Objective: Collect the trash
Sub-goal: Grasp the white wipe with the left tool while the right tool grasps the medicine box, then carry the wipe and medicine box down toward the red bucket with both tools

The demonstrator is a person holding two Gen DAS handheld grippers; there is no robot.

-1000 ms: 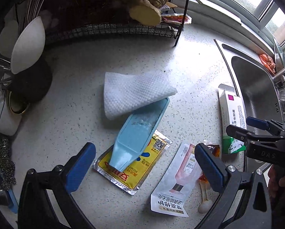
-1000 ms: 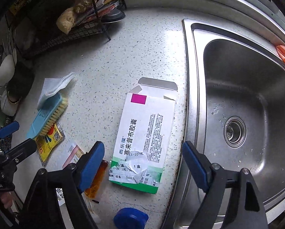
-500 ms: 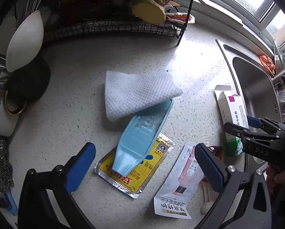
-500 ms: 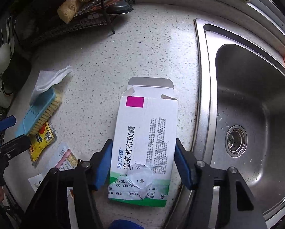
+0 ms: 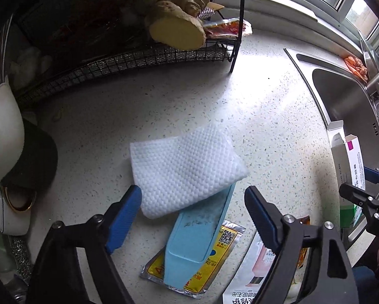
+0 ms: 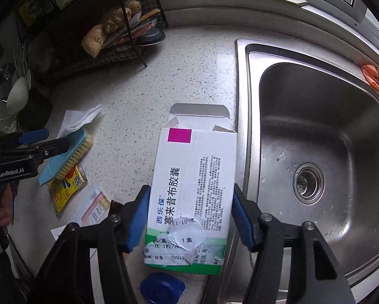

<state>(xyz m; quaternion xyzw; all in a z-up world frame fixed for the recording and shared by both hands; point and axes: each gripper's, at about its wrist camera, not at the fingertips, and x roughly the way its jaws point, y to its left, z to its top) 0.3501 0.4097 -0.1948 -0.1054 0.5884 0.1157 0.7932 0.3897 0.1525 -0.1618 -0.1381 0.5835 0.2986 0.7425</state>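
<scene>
A white paper towel (image 5: 186, 167) lies on the speckled counter, partly over a light blue scrub brush (image 5: 197, 238). My left gripper (image 5: 192, 202) hovers above them with its jaws closing; the towel's near edge and the brush sit between the fingers, and the pads do not press on them. A white and green medicine box (image 6: 194, 177) with its top flap open is in my right gripper (image 6: 190, 202), which is shut on its two long sides beside the sink. The left wrist view also shows the box (image 5: 351, 157) at the far right.
A yellow sachet (image 5: 214, 253) lies under the brush, a white and pink sachet (image 5: 250, 278) beside it. A blue cap (image 6: 161, 287) is near the box. The steel sink (image 6: 316, 152) is right, a wire rack with ginger (image 5: 176, 25) behind, a white ladle (image 5: 1, 131) left.
My right gripper has closed on the medicine box and raised it slightly. My left gripper has moved forward over the towel and its jaws have narrowed.
</scene>
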